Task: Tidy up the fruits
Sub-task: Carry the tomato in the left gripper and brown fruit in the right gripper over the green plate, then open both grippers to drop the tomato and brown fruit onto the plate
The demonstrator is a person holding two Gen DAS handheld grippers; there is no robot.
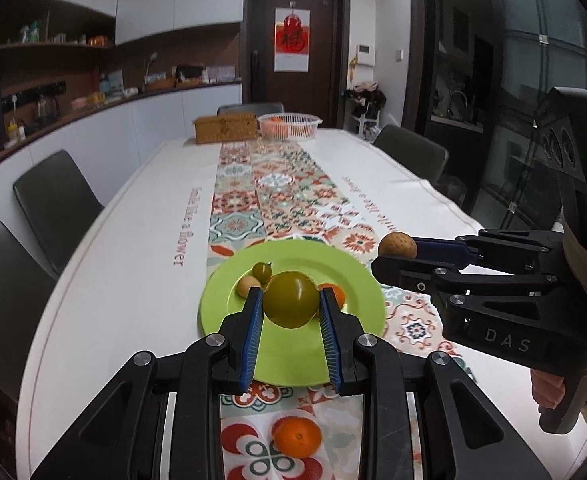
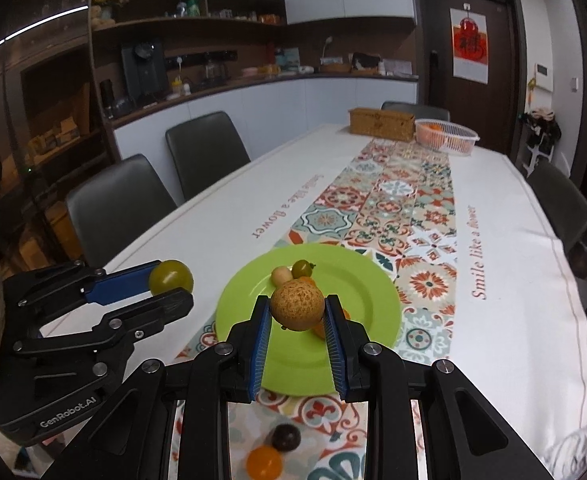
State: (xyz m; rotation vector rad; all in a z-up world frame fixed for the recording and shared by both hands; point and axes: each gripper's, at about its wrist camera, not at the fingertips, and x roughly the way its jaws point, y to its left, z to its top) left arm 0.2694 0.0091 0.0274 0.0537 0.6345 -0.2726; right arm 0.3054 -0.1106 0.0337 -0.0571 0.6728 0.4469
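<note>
1. An orange point(image 1: 297, 437) lies nearest you on the counter point(image 1: 125, 280).
2. Your left tool point(image 1: 291, 300) pinches a green fruit point(image 1: 290, 299); your right tool point(image 2: 297, 307) pinches a brown fruit point(image 2: 296, 306), both over the plate point(image 1: 289, 364).
3. Release high and they could roll off toward 6 o'clock.

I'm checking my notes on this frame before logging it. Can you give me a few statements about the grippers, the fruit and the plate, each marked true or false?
1. The left gripper holds a green fruit. True.
2. The right gripper is empty. False: it is shut on a tan fruit.
3. The green plate already has fruit on it. True: a few small ones lie there.
4. The plate is red. False: it is green.
5. An orange lies on the table runner, off the plate. True.
6. The white basket stands beside the plate. False: it is at the table's far end.
</note>
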